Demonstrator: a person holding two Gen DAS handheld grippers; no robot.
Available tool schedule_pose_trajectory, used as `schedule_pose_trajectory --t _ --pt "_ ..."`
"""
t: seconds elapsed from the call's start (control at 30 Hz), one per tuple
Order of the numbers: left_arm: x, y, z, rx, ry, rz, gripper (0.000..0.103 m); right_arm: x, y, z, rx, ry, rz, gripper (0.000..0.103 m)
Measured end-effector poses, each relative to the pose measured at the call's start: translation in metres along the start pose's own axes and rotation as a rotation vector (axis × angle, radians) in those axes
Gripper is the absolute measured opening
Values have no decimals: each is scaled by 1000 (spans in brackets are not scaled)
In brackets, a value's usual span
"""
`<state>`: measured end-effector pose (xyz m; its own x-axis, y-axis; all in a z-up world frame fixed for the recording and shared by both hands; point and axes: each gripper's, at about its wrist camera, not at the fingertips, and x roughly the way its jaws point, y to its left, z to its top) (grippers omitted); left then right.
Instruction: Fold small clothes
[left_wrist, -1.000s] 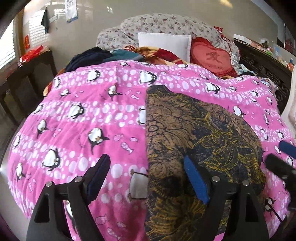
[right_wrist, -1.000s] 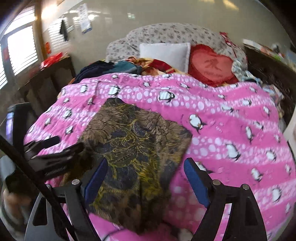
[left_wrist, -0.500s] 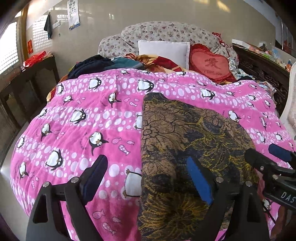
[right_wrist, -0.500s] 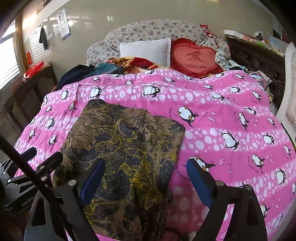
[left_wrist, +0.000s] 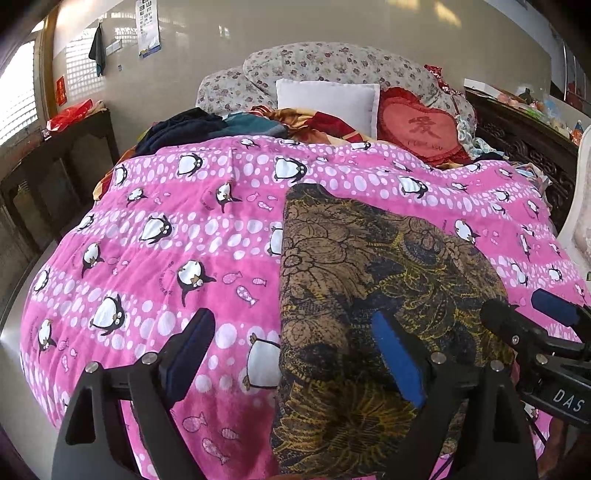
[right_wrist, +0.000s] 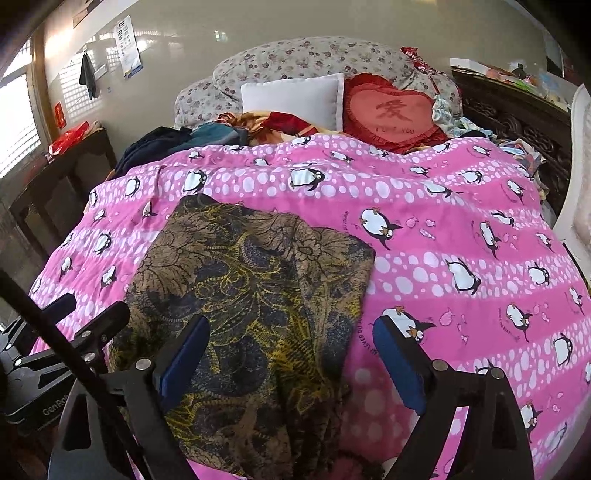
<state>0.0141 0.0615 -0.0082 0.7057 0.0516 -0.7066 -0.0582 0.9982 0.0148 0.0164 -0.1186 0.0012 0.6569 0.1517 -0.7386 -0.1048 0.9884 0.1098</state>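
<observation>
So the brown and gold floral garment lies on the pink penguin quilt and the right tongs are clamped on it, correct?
Not clamped: the right wrist view shows the right tongs open above the brown and gold floral garment. It does lie on the pink penguin quilt.

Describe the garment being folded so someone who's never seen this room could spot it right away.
Find the bed covered by the pink penguin quilt. On its near half, close to the foot edge, lies the garment, spread flat. It is the only brown and dark blue piece with yellow floral tracery, apart from the clothes pile heaped by the pillows.
</observation>
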Motion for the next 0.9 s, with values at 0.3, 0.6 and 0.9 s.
schedule_pose_trajectory --t 0.3,0.6,0.9 --pt "4 2 1 -1 7 3 87 2 -1 0 0 9 -1 93" --pt "5 3 1 2 2 6 87 3 -1 1 2 13 -1 93" --pt "6 1 0 15 1 10 87 6 -3 1 1 23 4 93"
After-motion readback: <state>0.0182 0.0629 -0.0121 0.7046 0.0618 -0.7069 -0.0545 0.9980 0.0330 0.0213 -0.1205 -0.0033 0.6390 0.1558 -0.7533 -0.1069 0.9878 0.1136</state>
